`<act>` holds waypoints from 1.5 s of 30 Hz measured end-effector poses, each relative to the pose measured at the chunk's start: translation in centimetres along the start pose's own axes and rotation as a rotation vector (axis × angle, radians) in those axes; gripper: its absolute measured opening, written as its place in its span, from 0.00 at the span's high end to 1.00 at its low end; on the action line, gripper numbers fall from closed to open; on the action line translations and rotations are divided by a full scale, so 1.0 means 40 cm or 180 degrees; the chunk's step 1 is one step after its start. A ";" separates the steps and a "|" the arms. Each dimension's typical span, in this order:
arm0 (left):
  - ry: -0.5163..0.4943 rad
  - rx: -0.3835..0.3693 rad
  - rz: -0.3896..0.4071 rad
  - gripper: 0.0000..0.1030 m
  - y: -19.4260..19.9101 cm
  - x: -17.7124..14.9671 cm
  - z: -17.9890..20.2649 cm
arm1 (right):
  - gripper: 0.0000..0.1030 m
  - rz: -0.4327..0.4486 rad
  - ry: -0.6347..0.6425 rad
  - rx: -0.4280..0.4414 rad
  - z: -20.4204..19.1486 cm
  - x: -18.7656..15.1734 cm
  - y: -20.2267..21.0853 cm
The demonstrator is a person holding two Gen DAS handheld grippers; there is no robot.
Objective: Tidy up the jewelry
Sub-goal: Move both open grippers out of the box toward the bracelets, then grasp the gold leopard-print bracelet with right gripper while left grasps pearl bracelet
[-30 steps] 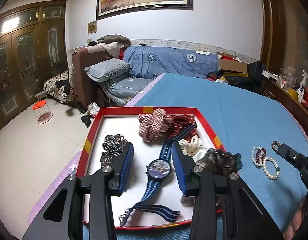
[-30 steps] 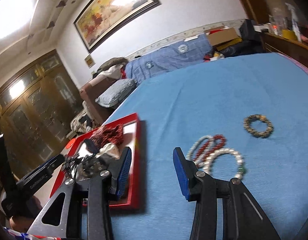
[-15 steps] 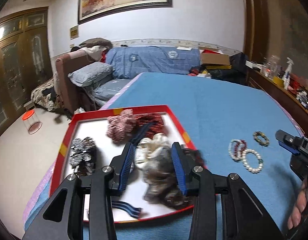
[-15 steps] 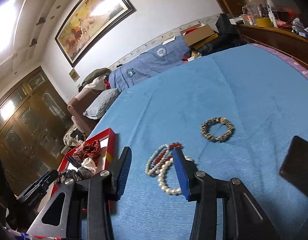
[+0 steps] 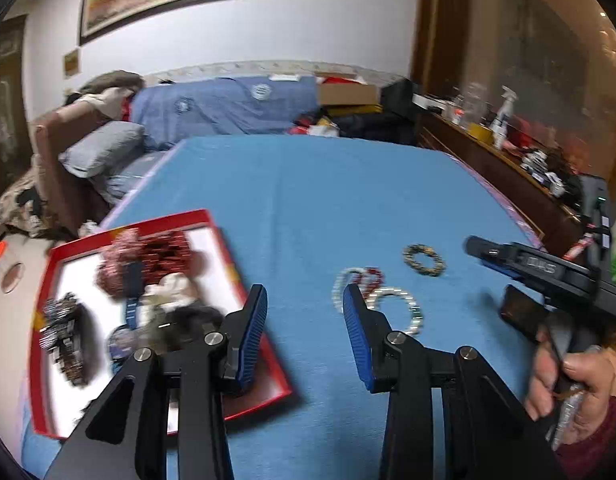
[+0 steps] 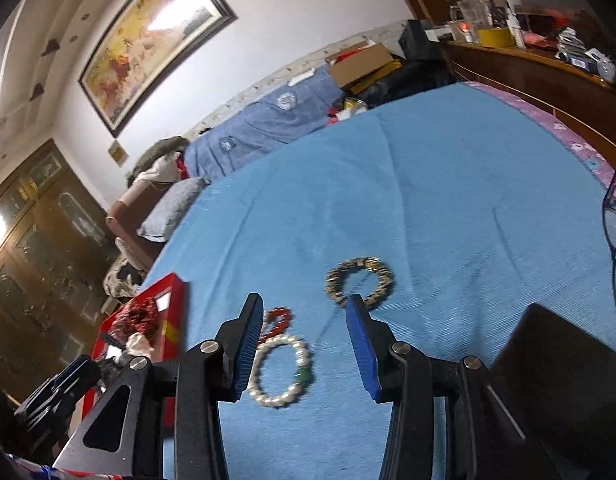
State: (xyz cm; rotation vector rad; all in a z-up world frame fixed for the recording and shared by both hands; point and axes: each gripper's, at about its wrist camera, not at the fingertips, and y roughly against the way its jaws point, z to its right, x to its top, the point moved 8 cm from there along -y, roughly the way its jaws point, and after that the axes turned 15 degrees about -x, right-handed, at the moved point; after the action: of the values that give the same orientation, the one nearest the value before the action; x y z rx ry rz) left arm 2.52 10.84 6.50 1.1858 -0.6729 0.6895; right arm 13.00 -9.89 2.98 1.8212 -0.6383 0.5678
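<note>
Lying loose on the blue bed cover were three bracelets, well apart from the red tray at 9 o'clock, which held scrunchies, a watch and a dark clip.

Item 1: pearl bracelet, white beads with one green bead, just beside the left finger of the right gripper. Judged light, hard-beaded and limp on its string; beads likely slippery, so best pinched across one side of the loop.

Item 2: red bead bracelet, touching the pearls at their 12 o'clock. Same handling expected.

Item 3: gold-brown bracelet, at 12 o'clock of the right gripper's right finger. Looked rougher, perhaps easier to grip.

Right gripper: fingers wide apart, holding nothing, touching nothing that could be seen.

Left gripper: fingers likewise spread and empty, hovering between tray and bracelets.
</note>
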 end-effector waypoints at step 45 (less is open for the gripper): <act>-0.0164 -0.0100 -0.0727 0.84 -0.438 -0.098 0.127 | 0.87 -0.0479 0.0873 -0.0793 0.064 0.039 -0.255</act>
State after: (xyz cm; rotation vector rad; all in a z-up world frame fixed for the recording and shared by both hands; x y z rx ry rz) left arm 13.18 1.44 -5.58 1.2323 -0.5780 0.4567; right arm 21.15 -9.69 -3.83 1.5095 -0.3646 0.5956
